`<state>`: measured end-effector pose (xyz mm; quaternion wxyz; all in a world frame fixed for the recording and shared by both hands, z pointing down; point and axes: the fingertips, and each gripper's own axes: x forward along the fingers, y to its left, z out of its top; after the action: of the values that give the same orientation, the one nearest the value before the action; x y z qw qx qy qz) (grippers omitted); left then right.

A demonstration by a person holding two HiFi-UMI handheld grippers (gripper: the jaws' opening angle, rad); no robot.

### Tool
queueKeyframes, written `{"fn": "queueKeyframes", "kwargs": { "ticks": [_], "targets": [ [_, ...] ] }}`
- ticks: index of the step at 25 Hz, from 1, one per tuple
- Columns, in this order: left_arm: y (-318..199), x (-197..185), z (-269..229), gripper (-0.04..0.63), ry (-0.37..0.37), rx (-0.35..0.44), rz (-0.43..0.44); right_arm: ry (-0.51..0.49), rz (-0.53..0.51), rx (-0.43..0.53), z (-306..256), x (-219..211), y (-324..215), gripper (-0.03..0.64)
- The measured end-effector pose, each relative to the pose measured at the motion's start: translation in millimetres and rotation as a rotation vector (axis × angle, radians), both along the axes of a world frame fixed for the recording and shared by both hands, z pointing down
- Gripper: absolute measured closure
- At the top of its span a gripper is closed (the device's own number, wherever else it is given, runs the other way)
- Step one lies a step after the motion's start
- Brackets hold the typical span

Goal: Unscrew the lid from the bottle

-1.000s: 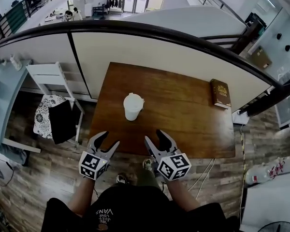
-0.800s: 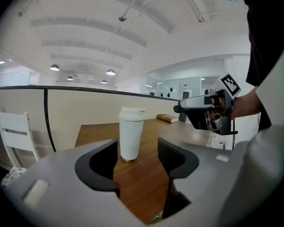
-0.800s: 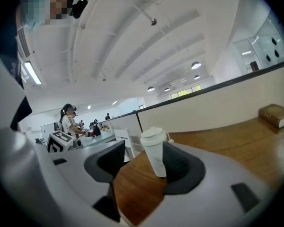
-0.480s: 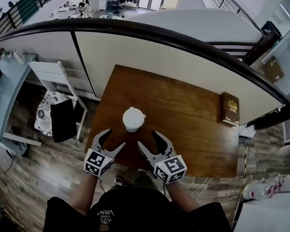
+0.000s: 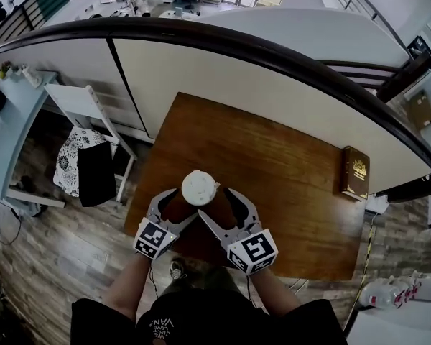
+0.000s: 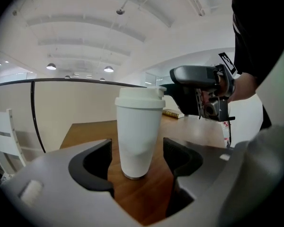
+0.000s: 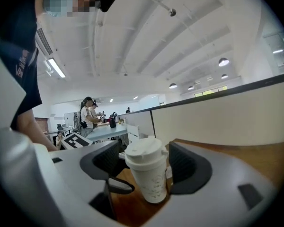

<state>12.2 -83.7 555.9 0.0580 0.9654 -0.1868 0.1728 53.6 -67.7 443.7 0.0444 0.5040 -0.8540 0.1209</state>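
Head view: bottle is seen from straight above, upright on the table by its near edge, long axis vertical, body mostly hidden under its own top. Left gripper and right gripper are set either side of the bottle; contact can't be resolved here. Left gripper view: jaws have just been opening and are spread wide, bottle framed between them with gaps both sides, lid seated, facing up. Right gripper view: jaws likewise just been opening, wide apart, bottle between but not pressed; its base is cut off by the gripper body.
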Motion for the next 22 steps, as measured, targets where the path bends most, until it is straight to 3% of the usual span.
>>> {"fn": "queueKeyframes", "kwargs": {
  "ticks": [14,19,22],
  "targets": [
    [-14,37,0,0.247,0.043,0.029,0.023,0.126,-0.139,0.063,10,-12,-24,0.322],
    [-13,39,0,0.247,0.071,0.034,0.024,0.097,-0.204,0.066,8,-8,-24,0.322],
    [-13,38,1,0.247,0.077,0.036,0.031,0.079,-0.306,0.067,8,-8,-24,0.322]
  ]
}}
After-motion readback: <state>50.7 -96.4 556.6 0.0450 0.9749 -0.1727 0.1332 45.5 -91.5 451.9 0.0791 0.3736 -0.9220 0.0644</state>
